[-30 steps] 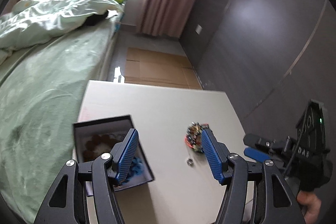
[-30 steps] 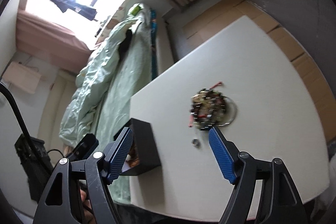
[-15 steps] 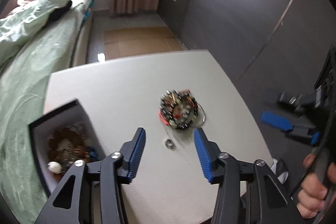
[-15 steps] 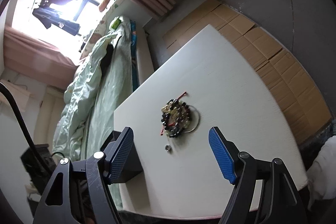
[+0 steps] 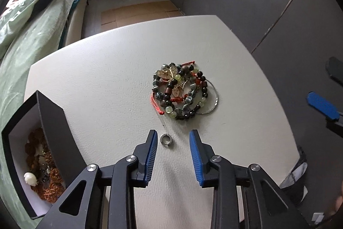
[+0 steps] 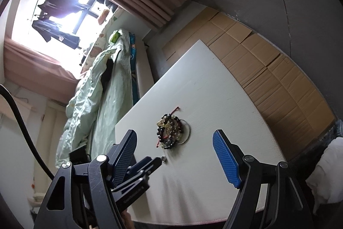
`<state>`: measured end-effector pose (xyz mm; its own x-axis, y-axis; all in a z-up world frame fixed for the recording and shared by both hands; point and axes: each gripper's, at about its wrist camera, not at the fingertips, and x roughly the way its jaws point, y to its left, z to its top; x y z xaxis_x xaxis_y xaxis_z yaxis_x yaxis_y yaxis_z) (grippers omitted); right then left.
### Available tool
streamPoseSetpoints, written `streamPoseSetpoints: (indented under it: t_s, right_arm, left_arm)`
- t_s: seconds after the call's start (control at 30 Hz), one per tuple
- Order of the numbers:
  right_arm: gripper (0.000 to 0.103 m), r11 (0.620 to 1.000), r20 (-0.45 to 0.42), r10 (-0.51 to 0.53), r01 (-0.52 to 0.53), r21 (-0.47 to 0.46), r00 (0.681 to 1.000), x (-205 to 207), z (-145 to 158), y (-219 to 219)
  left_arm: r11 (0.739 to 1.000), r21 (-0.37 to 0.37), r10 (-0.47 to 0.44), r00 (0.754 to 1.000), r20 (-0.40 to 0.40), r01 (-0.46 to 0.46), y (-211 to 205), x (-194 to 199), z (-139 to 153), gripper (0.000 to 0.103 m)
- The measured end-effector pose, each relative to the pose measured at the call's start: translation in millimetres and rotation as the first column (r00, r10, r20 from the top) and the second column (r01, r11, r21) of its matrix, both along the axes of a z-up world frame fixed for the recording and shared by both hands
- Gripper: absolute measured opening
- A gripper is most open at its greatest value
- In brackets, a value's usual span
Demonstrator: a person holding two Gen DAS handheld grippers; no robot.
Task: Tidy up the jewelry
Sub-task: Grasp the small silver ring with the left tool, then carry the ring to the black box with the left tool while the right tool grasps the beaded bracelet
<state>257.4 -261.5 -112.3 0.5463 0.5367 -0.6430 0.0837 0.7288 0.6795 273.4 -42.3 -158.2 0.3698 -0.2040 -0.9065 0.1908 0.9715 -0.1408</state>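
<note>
While my left gripper (image 5: 172,138) is narrowing, still empty, around the small silver metal ring (image 5: 166,139), I am needing a clean pinch.

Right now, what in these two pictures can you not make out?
- Black jewelry box: left wrist view, its wall hides part of the contents; right wrist view, gripper hides it.
- Heap of beaded bracelets: tangled, count unclear.
- Small silver ring: right wrist view, too small.
- White table: near edge hidden by grippers.
</note>
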Motion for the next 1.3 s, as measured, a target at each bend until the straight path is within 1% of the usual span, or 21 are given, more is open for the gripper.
streamPoseSetpoints:
  t_s: [0.1,0.17,0.23,0.33,0.43,0.5,0.53,0.6,0.67,0.7,0.83,0.87,0.9,0.93,1.0,1.13,1.3]
  right_arm:
    - [0.075,1.0,-0.001,0.004,-0.004,0.004,1.0,-0.1,-0.5,-0.3]
    - [0.075,1.0,-0.001,0.007,-0.007,0.003,1.0,0.0,-0.5,0.3]
    - [0.075,1.0,-0.001,0.01,-0.01,0.003,1.0,0.3,-0.5,1.2]
    - [0.075,1.0,-0.003,0.015,-0.015,-0.001,1.0,1.2,-0.8,2.8]
    - [0.075,1.0,-0.007,0.017,-0.017,-0.009,1.0,2.2,-1.9,4.1]
    - [0.075,1.0,-0.01,0.018,-0.018,-0.024,1.0,3.8,-3.0,5.4]
    - [0.075,0.999,-0.011,0.019,-0.019,-0.031,1.0,4.3,-3.9,6.3]
    - [0.072,0.999,-0.016,0.028,-0.028,-0.047,0.999,6.8,-5.9,10.2]
    - [0.067,0.997,-0.026,0.049,-0.051,-0.062,0.998,10.5,-9.2,16.1]
    - [0.063,0.996,-0.028,0.059,-0.061,-0.069,0.998,11.9,-10.3,18.5]
    - [0.053,0.99,-0.047,0.098,-0.102,-0.094,0.994,18.1,-18.3,30.3]
    - [0.047,0.989,-0.052,0.106,-0.111,-0.094,0.993,19.6,-20.1,32.9]
    - [0.043,0.988,-0.054,0.117,-0.122,-0.09,0.992,21.6,-21.9,36.5]
    - [0.042,0.987,-0.053,0.132,-0.137,-0.087,0.99,24.6,-23.4,40.8]
    - [0.032,0.983,-0.051,0.156,-0.16,-0.093,0.986,30.6,-25.2,49.2]
    - [0.03,0.968,-0.049,0.187,-0.193,-0.158,0.981,43.4,-27.2,67.9]
    - [0.027,0.931,-0.057,0.231,-0.238,-0.277,0.971,55.5,-30.5,86.4]
  left_arm:
    - [1.0,0.009,-0.001,1.0,-0.017,0.001,-0.9,2.5,-6.8,0.032]
    - [1.0,0.03,-0.002,1.0,-0.02,0.003,-2.5,3.2,-10.1,0.032]
    - [0.998,0.062,-0.006,1.0,-0.005,0.007,-5.5,3.5,-12.0,0.028]
    - [0.997,0.075,-0.012,1.0,-0.003,0.013,-7.5,3.1,-14.2,0.026]
    - [0.994,0.105,-0.019,1.0,0.004,0.019,-10.3,2.3,-14.9,0.024]
    - [0.991,0.129,-0.022,1.0,0.011,0.02,-11.9,1.7,-15.2,0.016]
    - [0.992,0.128,-0.022,1.0,0.01,0.021,-12.1,1.7,-15.3,0.013]
    - [0.994,0.109,-0.014,1.0,0.004,0.014,-9.1,3.0,-15.2,0.013]
    - [0.996,0.09,-0.005,1.0,0.005,0.005,-5.1,3.9,-13.2,0.013]
    - [0.996,0.085,-0.002,1.0,0.012,0.001,-3.8,3.9,-10.6,0.013]
    - [0.999,0.028,0.02,0.998,0.053,-0.022,6.6,1.2,8.4,0.013]
    - [1.0,0.013,0.027,0.998,0.063,-0.028,9.8,0.7,13.3,0.013]
    - [0.999,-0.002,0.034,0.997,0.073,-0.034,13.3,-0.2,18.0,0.013]
    - [0.999,-0.012,0.04,0.996,0.081,-0.039,15.5,0.1,21.5,0.013]
    - [0.999,-0.028,0.048,0.995,0.093,-0.046,18.9,0.2,26.5,0.013]
    - [0.996,-0.056,0.074,0.99,0.117,-0.067,29.8,-0.9,35.9,0.013]
    - [0.992,-0.084,0.108,0.983,0.146,-0.097,46.6,-3.0,47.5,0.013]
